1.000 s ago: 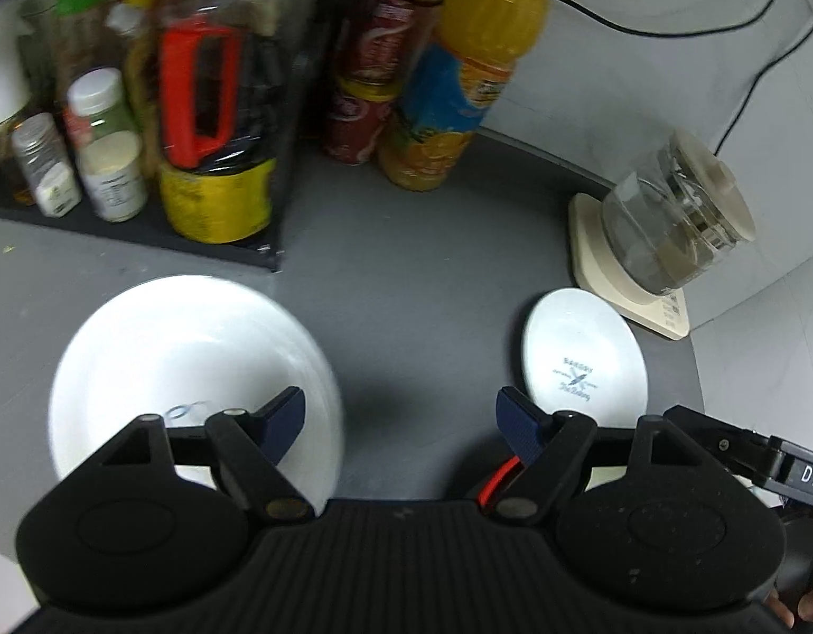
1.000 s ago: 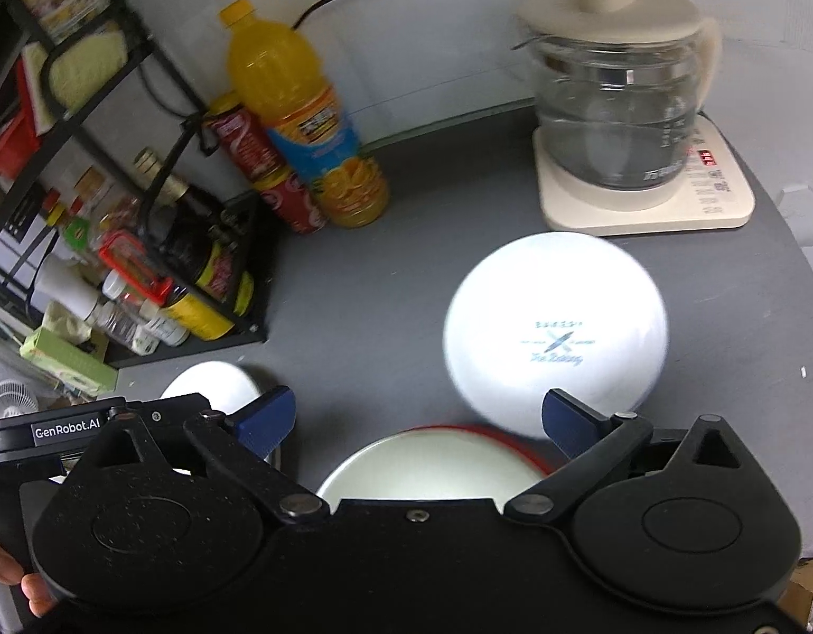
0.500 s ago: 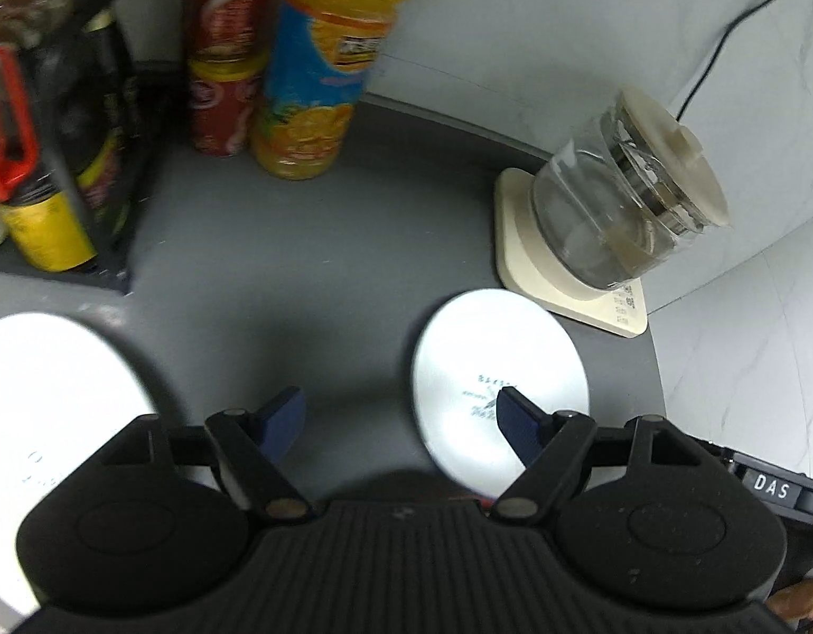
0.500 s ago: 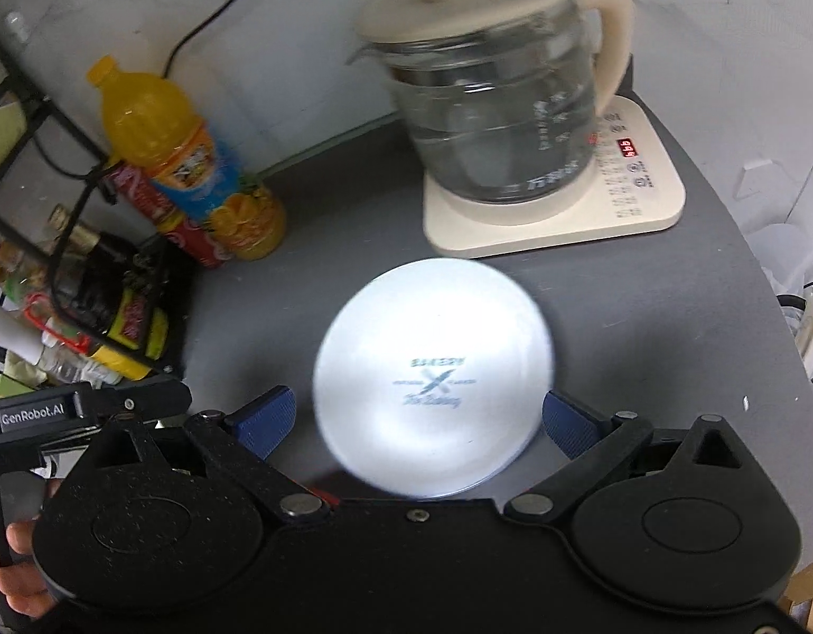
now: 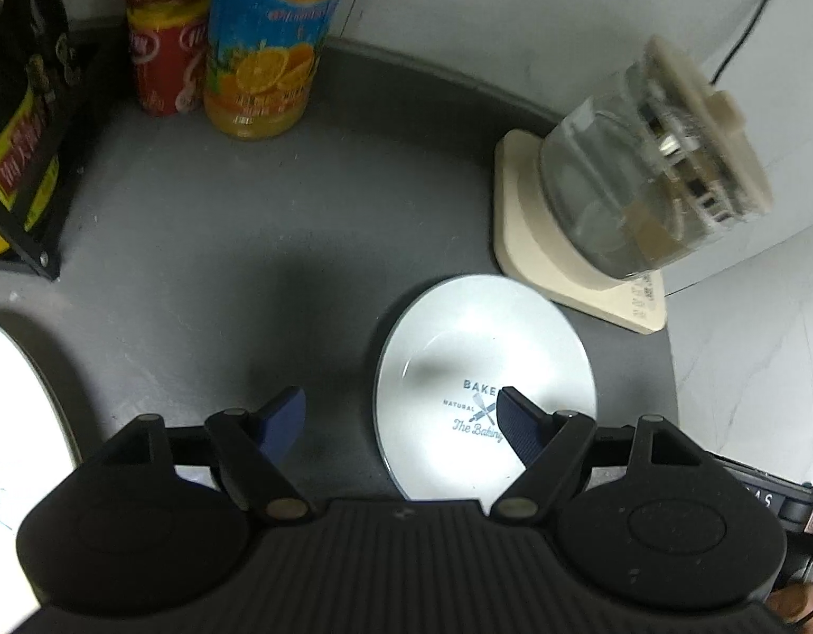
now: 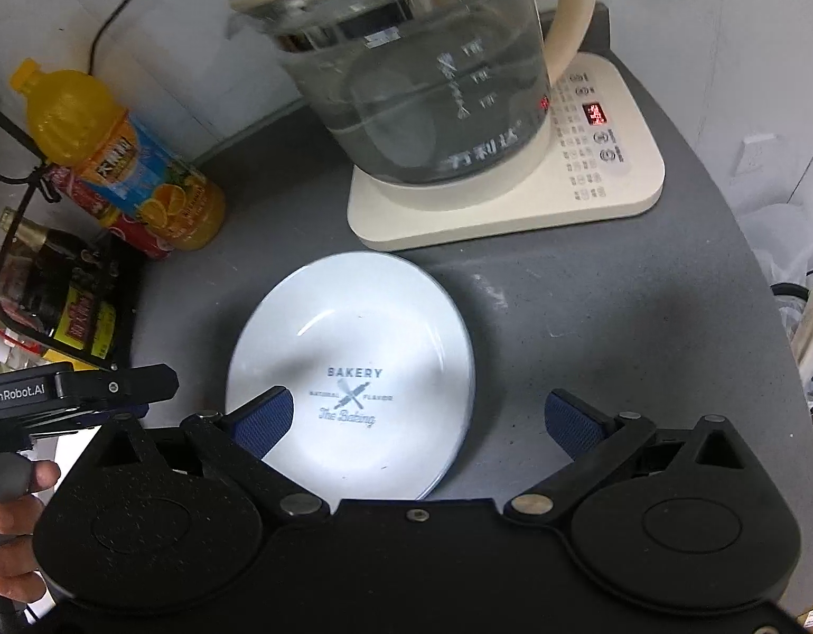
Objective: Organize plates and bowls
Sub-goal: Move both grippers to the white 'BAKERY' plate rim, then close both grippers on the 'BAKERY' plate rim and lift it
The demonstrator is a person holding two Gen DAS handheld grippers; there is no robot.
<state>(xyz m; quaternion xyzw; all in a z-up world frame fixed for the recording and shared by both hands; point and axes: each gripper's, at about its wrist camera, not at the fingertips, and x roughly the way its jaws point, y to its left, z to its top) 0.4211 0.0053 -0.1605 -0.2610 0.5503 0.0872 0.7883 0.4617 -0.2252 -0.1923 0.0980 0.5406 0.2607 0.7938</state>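
A small white plate (image 5: pixel 485 370) (image 6: pixel 353 370) printed "BAKERY" lies flat on the grey round table (image 5: pixel 248 243) (image 6: pixel 591 317), just in front of the kettle base. My left gripper (image 5: pixel 401 417) is open above the plate's left side, its right finger over the print. My right gripper (image 6: pixel 417 417) is open too, its left finger over the plate's near-left rim and its right finger off the plate. Neither holds anything. A larger white plate (image 5: pixel 15 422) shows at the left edge of the left wrist view.
A glass kettle (image 6: pixel 417 68) (image 5: pixel 649 169) sits on a cream base (image 6: pixel 591 179) behind the plate. An orange juice bottle (image 5: pixel 269 47) (image 6: pixel 121 153), red cans (image 5: pixel 163 53) and a black rack of bottles (image 6: pixel 57 290) stand at the back left. The table edge curves off at right.
Both grippers have moved forward and right toward the small plate and kettle. The large plate has slid out to the left edge, and the red-rimmed bowl near the right gripper is gone from view.
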